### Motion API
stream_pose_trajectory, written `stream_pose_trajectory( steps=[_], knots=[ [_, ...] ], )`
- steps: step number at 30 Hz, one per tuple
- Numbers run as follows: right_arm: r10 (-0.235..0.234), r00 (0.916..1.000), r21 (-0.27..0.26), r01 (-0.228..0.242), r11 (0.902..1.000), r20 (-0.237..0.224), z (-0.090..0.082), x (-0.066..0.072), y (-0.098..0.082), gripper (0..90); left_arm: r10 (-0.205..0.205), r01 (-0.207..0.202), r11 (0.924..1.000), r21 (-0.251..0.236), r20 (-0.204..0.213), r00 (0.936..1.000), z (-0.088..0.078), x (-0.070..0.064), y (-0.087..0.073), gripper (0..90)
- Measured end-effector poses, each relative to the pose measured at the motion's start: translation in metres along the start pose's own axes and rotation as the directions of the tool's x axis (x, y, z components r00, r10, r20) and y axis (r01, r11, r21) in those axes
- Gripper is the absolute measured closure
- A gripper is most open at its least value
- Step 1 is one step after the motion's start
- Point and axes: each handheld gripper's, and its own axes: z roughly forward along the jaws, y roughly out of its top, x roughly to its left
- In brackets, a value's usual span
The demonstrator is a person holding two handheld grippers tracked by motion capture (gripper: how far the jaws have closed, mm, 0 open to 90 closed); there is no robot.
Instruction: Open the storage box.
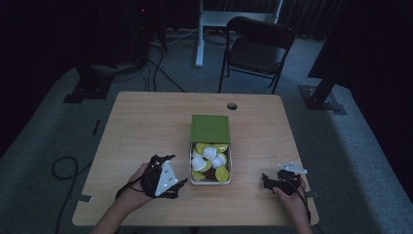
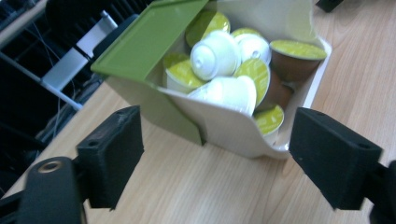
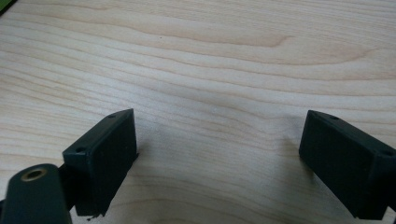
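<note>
Left gripper jaws apart near capsule box; nothing held.

green lid, cream box

box is cream with a green lid, capsules are white, brown, with yellow-green tops, table is pale wood grain, both grippers have black jaws

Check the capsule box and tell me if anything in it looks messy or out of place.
The box is open, its green lid flipped back. The capsules lie jumbled, some foil-up, some tipped over or on their sides. None has spilled onto the table.
</note>
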Motion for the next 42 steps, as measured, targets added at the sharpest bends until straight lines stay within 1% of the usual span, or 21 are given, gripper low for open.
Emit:
stream_pose_trajectory(
  steps=[1,3,4,8,9,10,14,16,18,19,21,25,27,28,30,33,35,37,39,41,42],
  knots=[
    [0.000,1.0000,0.000,0.000,1.0000,0.000,0.000,0.000,0.000,10.7,0.000,0.000,1.0000,0.000,0.000,1.0000,0.000,0.000,0.000,17.5],
    [0.000,1.0000,0.000,0.000,1.0000,0.000,0.000,0.000,0.000,10.7,-0.010,0.009,0.9999,0.012,0.015,0.9998,0.000,0.002,-0.008,16.1],
    [0.000,1.0000,0.000,0.000,1.0000,0.000,0.000,0.000,0.000,10.8,-0.007,0.006,0.9998,0.019,0.012,0.9999,0.000,0.002,-0.010,16.1],
    [0.000,1.0000,0.000,0.000,1.0000,0.000,0.000,0.000,0.000,10.7,-0.025,0.024,0.9990,0.038,0.016,0.9996,0.001,0.003,-0.020,16.0],
    [0.000,1.0000,0.000,0.000,1.0000,0.000,0.000,0.000,0.000,10.7,-0.034,0.033,0.9987,0.040,0.027,0.9991,0.001,0.004,-0.022,13.3],
    [0.000,1.0000,0.000,0.000,1.0000,0.000,0.000,0.000,0.000,10.8,-0.034,0.033,0.9984,0.046,0.016,0.9993,0.002,0.003,-0.024,11.8],
    [0.000,1.0000,0.000,0.000,1.0000,0.000,0.000,0.000,0.000,10.8,-0.053,0.052,0.9971,0.056,0.020,0.9984,0.001,0.006,-0.032,9.6],
    [0.000,1.0000,0.000,0.000,1.0000,0.000,0.000,0.000,0.000,10.7,-0.069,0.068,0.9960,0.057,0.007,0.9976,0.000,0.008,-0.036,8.1],
    [0.000,1.0000,0.000,0.000,1.0000,0.000,0.000,0.000,0.000,10.7,-0.088,0.087,0.9944,0.060,0.010,0.9961,-0.001,0.011,-0.041,7.6],
    [0.000,1.0000,0.000,0.000,1.0000,0.000,0.000,0.000,0.000,10.8,-0.088,0.088,0.9938,0.068,0.003,0.9961,0.000,0.011,-0.042,5.1],
    [0.000,1.0000,0.000,0.000,1.0000,0.000,0.000,0.000,0.000,10.7,-0.102,0.102,0.9921,0.073,0.006,0.9947,-0.001,0.012,-0.048,2.3],
    [0.000,1.0000,0.000,0.000,1.0000,0.000,0.000,0.000,0.000,10.8,-0.120,0.120,0.9883,0.094,-0.010,0.9928,0.000,0.014,-0.059,2.3],
    [0.000,1.0000,0.000,0.000,1.0000,0.000,0.000,0.000,0.000,10.8,-0.120,0.120,0.9883,0.094,-0.010,0.9928,0.000,0.014,-0.059,2.3],
    [0.000,1.0000,0.000,0.000,1.0000,0.000,0.000,0.000,0.000,10.8,-0.147,0.148,0.9832,0.108,-0.015,0.9890,0.001,0.015,-0.071,2.4],
    [0.000,1.0000,0.000,0.000,1.0000,0.000,0.000,0.000,0.000,10.8,-0.156,0.157,0.9795,0.126,-0.019,0.9876,0.002,0.015,-0.080,2.5],
    [0.000,1.0000,0.000,0.000,1.0000,0.000,0.000,0.000,0.000,10.7,-0.178,0.178,0.9729,0.148,-0.013,0.9839,0.001,0.016,-0.091,2.6],
    [0.000,1.0000,0.000,0.000,1.0000,0.000,0.000,0.000,0.000,10.7,-0.213,0.209,0.9648,0.159,0.005,0.9771,0.001,0.018,-0.099,2.5],
    [0.000,1.0000,0.000,0.000,1.0000,0.000,0.000,0.000,0.000,10.8,-0.227,0.222,0.9600,0.171,0.010,0.9739,0.001,0.018,-0.104,2.5],
    [0.000,1.0000,0.000,0.000,1.0000,0.000,0.000,0.000,0.000,10.8,-0.246,0.238,0.9540,0.182,0.023,0.9690,0.001,0.018,-0.111,2.5],
    [-0.001,1.0000,0.000,0.001,1.0000,0.000,0.000,0.000,0.000,10.7,-0.262,0.252,0.9498,0.186,0.036,0.9643,0.001,0.018,-0.117,2.5],
    [0.000,1.0000,0.001,0.000,1.0000,0.000,0.000,0.000,0.000,10.8,-0.267,0.256,0.9496,0.180,0.035,0.9632,0.001,0.018,-0.119,2.5]
  ],
)
